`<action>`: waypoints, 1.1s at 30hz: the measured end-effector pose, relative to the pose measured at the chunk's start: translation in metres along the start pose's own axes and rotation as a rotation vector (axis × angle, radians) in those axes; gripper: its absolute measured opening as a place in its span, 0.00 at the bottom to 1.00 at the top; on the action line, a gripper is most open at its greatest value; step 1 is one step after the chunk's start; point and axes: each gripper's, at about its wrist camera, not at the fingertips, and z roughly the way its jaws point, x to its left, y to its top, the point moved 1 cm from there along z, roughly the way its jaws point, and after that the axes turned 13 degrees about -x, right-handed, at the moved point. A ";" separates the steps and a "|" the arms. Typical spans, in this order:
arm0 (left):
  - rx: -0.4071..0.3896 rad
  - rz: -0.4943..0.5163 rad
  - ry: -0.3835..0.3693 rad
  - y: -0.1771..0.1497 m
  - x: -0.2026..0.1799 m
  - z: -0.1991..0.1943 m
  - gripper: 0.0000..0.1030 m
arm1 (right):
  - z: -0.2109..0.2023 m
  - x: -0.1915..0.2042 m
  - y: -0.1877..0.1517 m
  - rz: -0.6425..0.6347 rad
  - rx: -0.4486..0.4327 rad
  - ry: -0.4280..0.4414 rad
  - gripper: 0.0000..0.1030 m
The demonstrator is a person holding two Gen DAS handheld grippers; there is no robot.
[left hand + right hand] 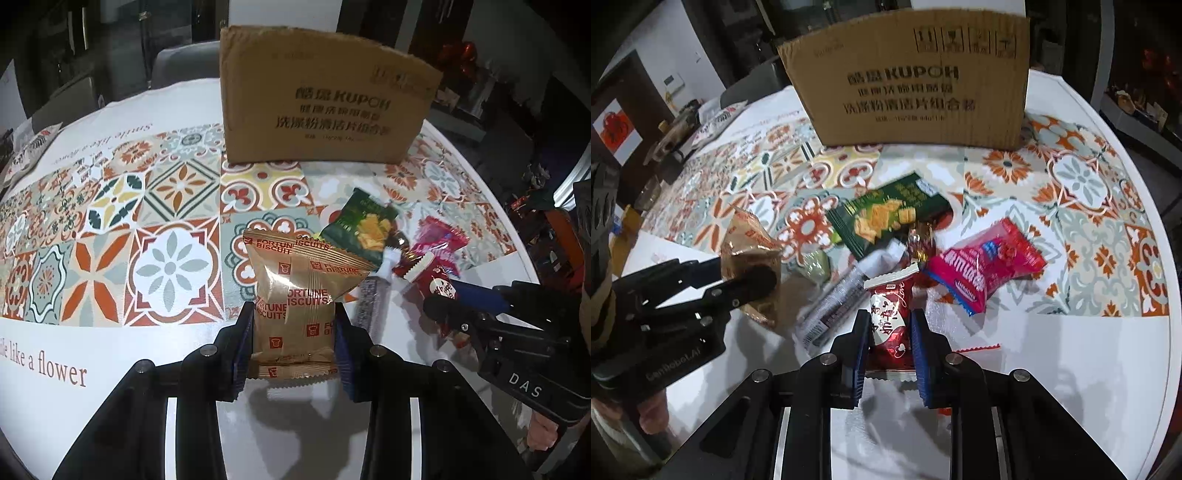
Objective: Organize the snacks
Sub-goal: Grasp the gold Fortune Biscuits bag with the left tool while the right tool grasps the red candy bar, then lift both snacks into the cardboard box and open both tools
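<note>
My left gripper (294, 325) is shut on a gold Fortune Biscuits packet (295, 295) and holds it just above the table. It also shows in the right wrist view (750, 254). My right gripper (889, 328) is shut on a dark red snack packet (891, 317), which also shows in the left wrist view (436, 284). A green cracker packet (886, 218), a pink packet (986, 266), a silver wrapper (838, 299) and a small foil candy (921, 240) lie on the table between the grippers and a brown cardboard box (916, 81).
The round table has a patterned tile cloth (147, 229) and a white rim (1071, 350). The box stands at the far side (325, 99). Bags and clutter sit at the far left edge (713, 122). Chairs stand behind the table (177, 62).
</note>
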 end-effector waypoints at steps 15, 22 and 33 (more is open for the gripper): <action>-0.167 0.056 -0.006 0.042 -0.013 -0.044 0.38 | -0.042 0.008 0.035 -0.027 -0.149 0.008 0.23; -0.266 0.101 -0.001 0.077 -0.020 -0.063 0.38 | -0.065 0.007 0.067 -0.046 -0.251 -0.007 0.23; -0.372 0.173 0.000 0.135 -0.031 -0.079 0.38 | -0.089 0.010 0.121 -0.053 -0.372 0.010 0.23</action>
